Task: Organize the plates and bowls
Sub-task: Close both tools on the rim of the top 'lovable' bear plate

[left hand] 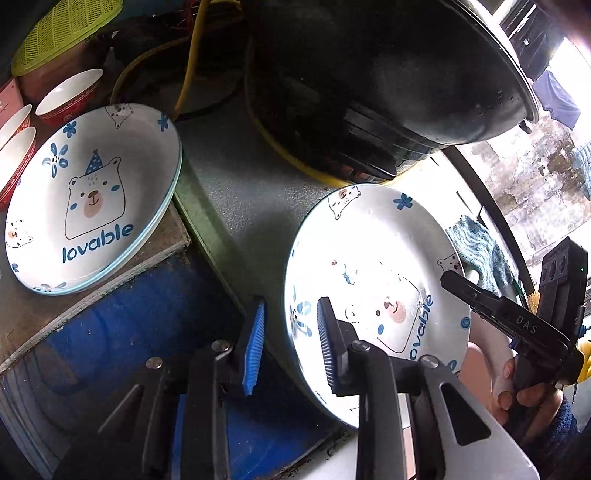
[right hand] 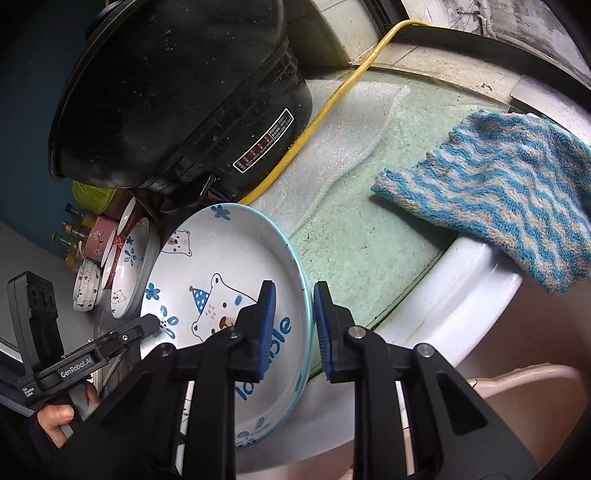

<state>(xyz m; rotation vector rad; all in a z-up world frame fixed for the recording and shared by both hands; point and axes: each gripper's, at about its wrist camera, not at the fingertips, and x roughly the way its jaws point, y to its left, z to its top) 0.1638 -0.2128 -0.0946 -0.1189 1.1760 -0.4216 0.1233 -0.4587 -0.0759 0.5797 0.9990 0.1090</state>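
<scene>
A white deep plate printed with a bear and "lovable" lies between both grippers, near a black cooker. My left gripper straddles its left rim, one pad over the inside and one outside. A thin gap shows beside the rim, so the jaws are narrow but open. My right gripper straddles the opposite rim of the same plate in the same way, with slight gaps at its pads. Two matching plates sit stacked at the left, with red bowls behind them.
The black cooker looms just behind the plate, a yellow cable running past it. A blue striped cloth drapes over the white basin rim. A green basket and a blue drum stand at the left.
</scene>
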